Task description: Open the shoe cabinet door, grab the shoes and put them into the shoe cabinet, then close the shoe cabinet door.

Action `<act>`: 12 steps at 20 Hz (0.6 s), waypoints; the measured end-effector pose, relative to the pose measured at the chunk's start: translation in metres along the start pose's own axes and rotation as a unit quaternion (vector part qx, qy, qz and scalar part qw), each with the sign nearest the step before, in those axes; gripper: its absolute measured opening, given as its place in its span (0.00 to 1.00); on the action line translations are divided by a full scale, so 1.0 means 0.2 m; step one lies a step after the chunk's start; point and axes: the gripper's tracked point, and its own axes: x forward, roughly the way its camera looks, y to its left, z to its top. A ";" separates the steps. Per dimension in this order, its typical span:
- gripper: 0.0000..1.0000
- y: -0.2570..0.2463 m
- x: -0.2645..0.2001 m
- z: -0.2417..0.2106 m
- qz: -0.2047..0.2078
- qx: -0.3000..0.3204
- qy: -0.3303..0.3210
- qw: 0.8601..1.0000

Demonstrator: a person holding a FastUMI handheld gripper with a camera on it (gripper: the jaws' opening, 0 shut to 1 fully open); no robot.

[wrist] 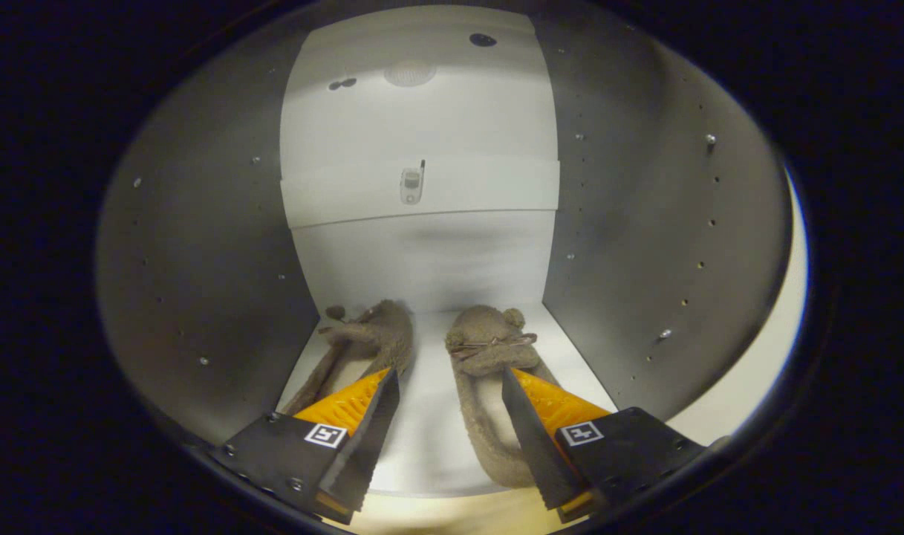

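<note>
I look into the open shoe cabinet, a white box with grey-looking side walls and a white back panel. Two brown fuzzy slippers lie on its bottom shelf, toes toward the back. The left slipper sits just ahead of my left finger, and the right slipper lies partly under my right finger. My gripper is open, with bare shelf showing between its fingers; neither finger presses on a slipper. The cabinet door is out of sight.
A white upper shelf crosses the cabinet above the slippers, with a small metal fitting at its middle. Both side walls carry rows of peg holes. A pale floor strip shows outside the right wall.
</note>
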 end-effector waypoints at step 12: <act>0.89 -0.15 -1.02 -0.04 0.025 -0.005 -0.077 0.997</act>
